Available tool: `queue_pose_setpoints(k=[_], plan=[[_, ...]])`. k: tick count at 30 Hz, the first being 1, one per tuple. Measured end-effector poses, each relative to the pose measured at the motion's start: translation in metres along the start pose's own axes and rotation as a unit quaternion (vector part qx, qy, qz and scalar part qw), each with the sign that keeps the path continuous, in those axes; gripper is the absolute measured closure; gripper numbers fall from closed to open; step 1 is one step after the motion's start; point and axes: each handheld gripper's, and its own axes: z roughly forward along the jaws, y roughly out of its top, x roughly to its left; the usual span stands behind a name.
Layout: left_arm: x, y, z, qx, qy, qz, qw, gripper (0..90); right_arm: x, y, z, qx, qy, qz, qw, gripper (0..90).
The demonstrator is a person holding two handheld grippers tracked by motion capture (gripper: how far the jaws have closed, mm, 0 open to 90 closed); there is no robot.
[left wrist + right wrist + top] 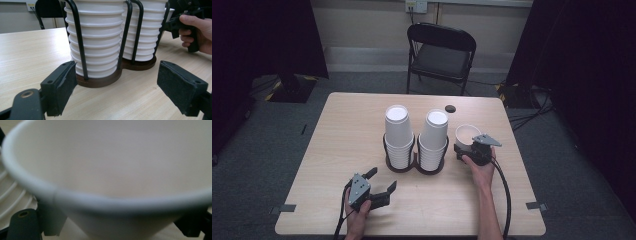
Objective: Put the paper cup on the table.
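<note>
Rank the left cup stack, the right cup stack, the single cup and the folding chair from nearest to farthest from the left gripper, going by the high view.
From the left gripper:
1. Left cup stack, just ahead.
2. Right cup stack, beside it.
3. Single cup, between the right gripper's jaws.
4. Folding chair, beyond the table.

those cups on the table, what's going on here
A person works at the table with tongs in each hand. The right tongs have a single white cup between their jaws, mouth up, beside two stacks of upturned cups in a black wire holder. The left tongs wait open near the table's front edge, holding nothing.
</note>
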Motion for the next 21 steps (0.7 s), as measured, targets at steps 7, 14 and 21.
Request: queue_pose_setpoints(k=[7,14,21], plan=[[0.0,0.0,0.001,0.001,0.002,-0.001,1.0,15.8,-0.003,-0.01,-0.014,0.002,-0.006,0.009,0.9999,14.1],[-0.001,0.0,0.001,0.001,0.005,-0.001,1.0,15.8,0.005,-0.016,-0.03,0.006,-0.007,0.018,0.9998,14.5],[-0.002,0.001,0.002,0.01,0.03,-0.007,0.9995,15.9,0.024,-0.021,-0.064,-0.049,-0.004,0.023,0.9985,14.8]])
